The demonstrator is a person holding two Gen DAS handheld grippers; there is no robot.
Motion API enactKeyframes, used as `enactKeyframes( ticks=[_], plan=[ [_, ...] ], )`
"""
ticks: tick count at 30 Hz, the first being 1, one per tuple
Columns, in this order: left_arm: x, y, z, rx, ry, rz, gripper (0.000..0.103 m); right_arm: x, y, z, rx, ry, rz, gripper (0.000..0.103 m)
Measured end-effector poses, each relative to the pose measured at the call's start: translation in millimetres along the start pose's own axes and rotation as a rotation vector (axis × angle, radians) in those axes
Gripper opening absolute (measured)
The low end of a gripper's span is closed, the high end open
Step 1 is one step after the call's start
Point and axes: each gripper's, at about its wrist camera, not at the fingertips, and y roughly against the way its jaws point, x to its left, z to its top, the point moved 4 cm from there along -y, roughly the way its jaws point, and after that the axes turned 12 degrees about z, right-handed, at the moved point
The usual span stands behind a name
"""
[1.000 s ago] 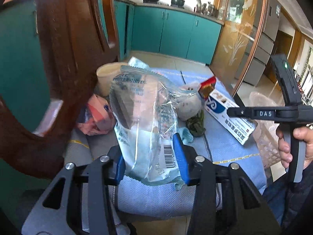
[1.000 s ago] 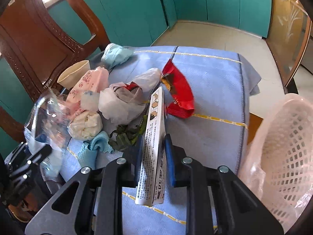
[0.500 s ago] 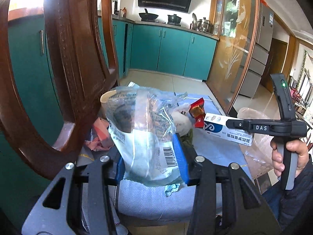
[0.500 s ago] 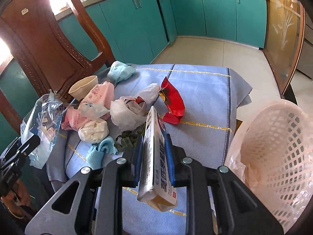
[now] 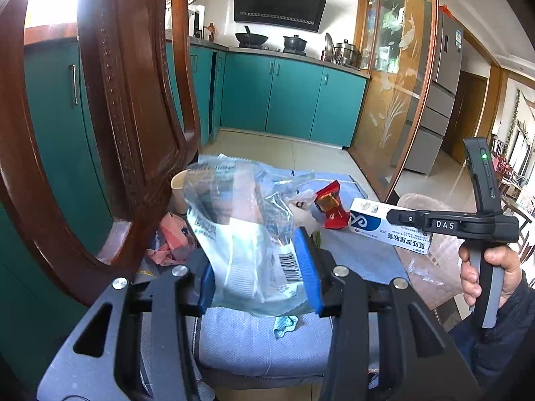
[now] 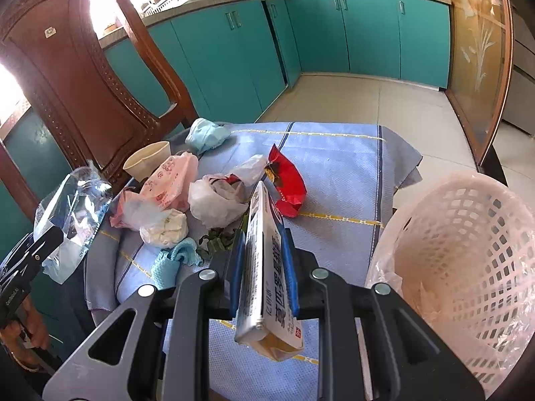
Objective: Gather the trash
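Pinning box (image 6: 264, 267) between fingers (image 6: 235, 267)

We see both held items raised since the earlier frames. The clear plastic bag (image 5: 247, 234), clamped in the left gripper (image 5: 259, 269), now hangs above the blue cloth (image 5: 260, 341) and no longer touches the litter pile. The white carton (image 6: 264, 264), pinched in the right gripper (image 6: 262, 267), has likewise left the cloth, its lower end hanging free, and sits closer to the white basket (image 6: 468, 267).
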Motion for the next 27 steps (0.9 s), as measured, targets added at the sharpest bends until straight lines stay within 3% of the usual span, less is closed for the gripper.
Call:
enactKeyframes(
  ticks=[12,19,21,23,27],
  plan=[
    [5.7,4.1,0.1,-0.002,0.021,-0.015,0.039,-1.9,-0.4,-0.3,0.000,-0.003,-0.010,0.023],
    [-1.8,-3.8,-3.2,0.015,-0.018,-0.001,0.038,-0.1,-6.3,-2.1,0.017,0.005,-0.022,0.023],
    [-6.1,-17.9,-11.6,0.040,-0.044,0.014,0.036,1.6,-9.5,-2.9,0.026,0.008,-0.022,0.023],
    [-10.6,-42.7,-29.9,0.142,-0.072,0.013,0.036,2.6,-10.8,-3.5,0.031,0.011,-0.020,0.023],
    [-13.5,-67.4,-59.7,0.229,-0.106,0.047,0.037,2.9,-11.9,-6.1,0.041,0.014,-0.017,0.023]
  ],
)
